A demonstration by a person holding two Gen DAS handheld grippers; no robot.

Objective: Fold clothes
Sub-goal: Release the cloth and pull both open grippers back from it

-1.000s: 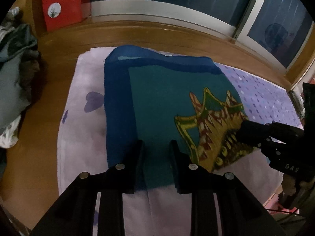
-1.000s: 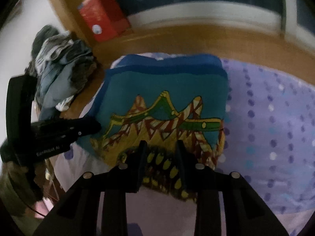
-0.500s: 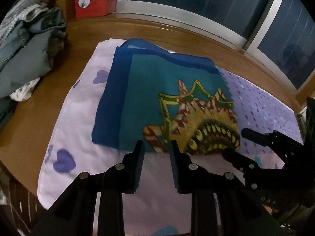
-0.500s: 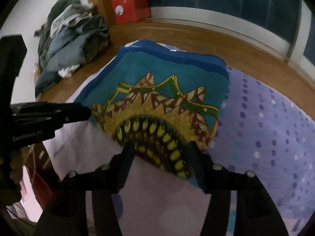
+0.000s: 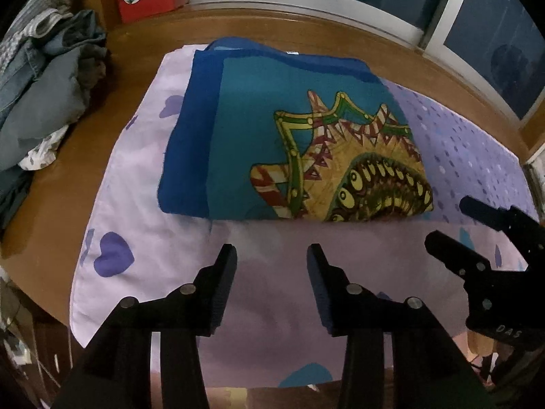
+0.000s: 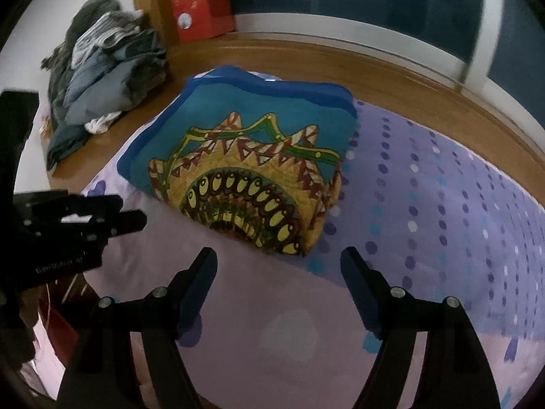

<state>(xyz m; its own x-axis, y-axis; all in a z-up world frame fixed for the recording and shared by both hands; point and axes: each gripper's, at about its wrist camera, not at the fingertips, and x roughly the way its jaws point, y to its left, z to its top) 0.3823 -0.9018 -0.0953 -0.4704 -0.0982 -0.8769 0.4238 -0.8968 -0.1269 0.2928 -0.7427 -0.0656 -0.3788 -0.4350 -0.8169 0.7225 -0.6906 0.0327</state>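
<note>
Wooden platform point(image 5: 306, 39) beneath dark window panes, spread with a lilac sheet point(image 5: 272, 293) whose right part is a deeper purple with dots. Folded blue-and-teal garment point(image 5: 259, 136) with a yellow, toothed print lies flat on the sheet, its near edge just beyond both grippers. Left gripper point(image 5: 271, 269) — jaws opening, only sheet between them, clear of the fabric. Right gripper point(image 6: 279, 272) — jaws opening wide, likewise empty; in the left wrist view it enters at the right edge, its body cut off. Heap of unfolded clothes point(image 6: 102, 92) sits at the platform's left end, individual pieces hard to separate. Red box point(image 6: 201, 3) stands in the corner; its lettering is unreadable. Right wrist view is slightly blurred throughout.
</note>
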